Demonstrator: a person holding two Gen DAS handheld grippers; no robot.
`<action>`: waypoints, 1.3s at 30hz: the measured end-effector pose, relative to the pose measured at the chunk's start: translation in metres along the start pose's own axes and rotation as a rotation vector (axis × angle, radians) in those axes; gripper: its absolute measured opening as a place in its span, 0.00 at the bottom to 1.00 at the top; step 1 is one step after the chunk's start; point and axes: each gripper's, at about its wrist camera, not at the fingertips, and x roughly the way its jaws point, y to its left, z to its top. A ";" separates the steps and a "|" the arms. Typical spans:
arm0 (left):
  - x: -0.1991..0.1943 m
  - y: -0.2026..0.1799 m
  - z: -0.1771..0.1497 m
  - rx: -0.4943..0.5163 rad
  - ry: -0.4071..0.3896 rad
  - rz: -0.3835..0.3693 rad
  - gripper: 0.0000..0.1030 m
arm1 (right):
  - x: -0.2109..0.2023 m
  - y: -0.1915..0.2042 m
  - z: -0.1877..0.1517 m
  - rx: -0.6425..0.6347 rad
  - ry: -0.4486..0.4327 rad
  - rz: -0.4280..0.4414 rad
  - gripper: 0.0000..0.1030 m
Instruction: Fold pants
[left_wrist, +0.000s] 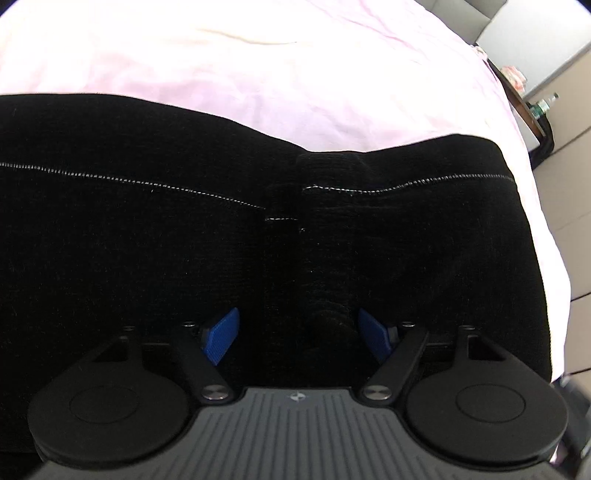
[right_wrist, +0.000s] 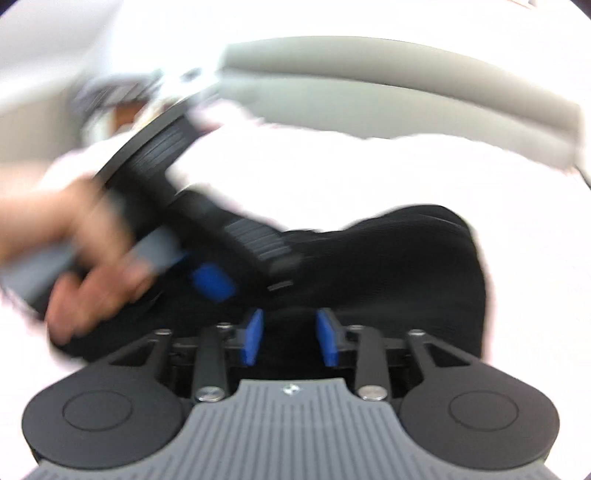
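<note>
Black pants (left_wrist: 258, 236) with white stitching lie on a pale pink bed sheet (left_wrist: 229, 74). My left gripper (left_wrist: 298, 338) is open, its blue pads spread wide just over the dark fabric, holding nothing. In the blurred right wrist view the pants (right_wrist: 399, 258) form a dark folded mound on the sheet. My right gripper (right_wrist: 291, 336) is open, its blue pads apart at the near edge of the fabric. The left gripper and the hand (right_wrist: 85, 251) holding it show at left, over the pants.
The bed's right edge (left_wrist: 535, 206) drops to a tiled floor. A small table with a bottle (left_wrist: 543, 107) stands beyond the bed at right. A grey padded headboard (right_wrist: 406, 81) runs along the back in the right wrist view.
</note>
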 end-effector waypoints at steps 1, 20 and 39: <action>0.000 0.000 0.000 -0.001 -0.005 0.000 0.85 | -0.003 -0.016 0.001 0.082 -0.013 -0.022 0.15; -0.010 -0.010 -0.047 0.004 -0.082 -0.007 0.87 | 0.026 -0.020 -0.010 0.140 0.014 -0.214 0.48; -0.222 0.179 -0.132 -0.209 -0.421 0.222 0.89 | 0.029 0.161 0.020 -0.116 -0.090 -0.105 0.49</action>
